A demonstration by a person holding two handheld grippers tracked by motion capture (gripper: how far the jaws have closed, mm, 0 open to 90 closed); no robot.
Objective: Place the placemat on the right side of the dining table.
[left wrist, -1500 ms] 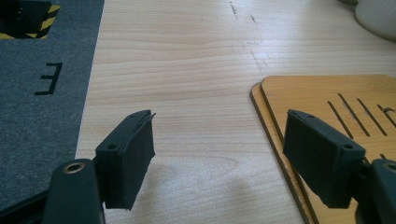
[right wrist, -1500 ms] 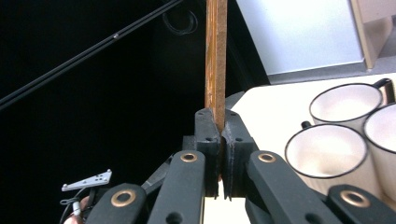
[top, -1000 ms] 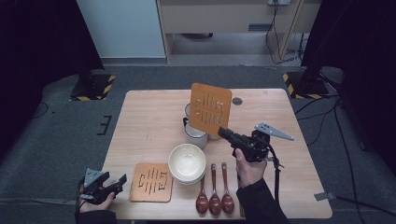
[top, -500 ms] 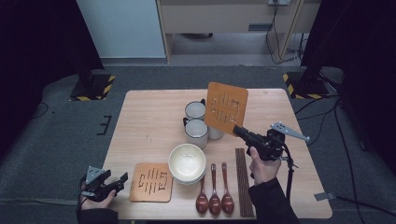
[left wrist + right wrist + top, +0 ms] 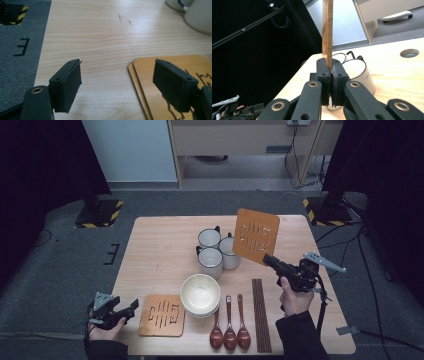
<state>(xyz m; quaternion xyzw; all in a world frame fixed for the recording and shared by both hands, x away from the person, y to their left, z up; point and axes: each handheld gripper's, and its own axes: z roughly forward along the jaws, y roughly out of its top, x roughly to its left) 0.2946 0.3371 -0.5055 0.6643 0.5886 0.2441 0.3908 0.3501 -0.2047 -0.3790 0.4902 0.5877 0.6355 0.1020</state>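
Note:
My right gripper (image 5: pixel 268 259) is shut on the lower corner of an orange wooden trivet (image 5: pixel 256 236) with slot cut-outs. It holds the trivet upright in the air, just right of the mugs (image 5: pixel 210 262). In the right gripper view the trivet (image 5: pixel 327 30) stands edge-on, pinched between the pads of the gripper (image 5: pixel 329 68). My left gripper (image 5: pixel 131 306) rests open at the table's front left corner. Its jaws (image 5: pixel 117 82) have nothing between them. Two matching trivets (image 5: pixel 147 75) lie stacked beside the right jaw, also visible from above (image 5: pixel 162 315).
Three white mugs cluster mid-table, with a cream bowl (image 5: pixel 200 292) in front of them. Three brown spoons (image 5: pixel 229 325) and dark chopsticks (image 5: pixel 261 312) lie near the front edge. The wooden table (image 5: pixel 155 245) is bare at its left; a cable hole (image 5: pixel 409 53) sits far right.
My right gripper has carried the upright trivet to the right, from in front of the mugs to their right side. The left gripper has stayed put.

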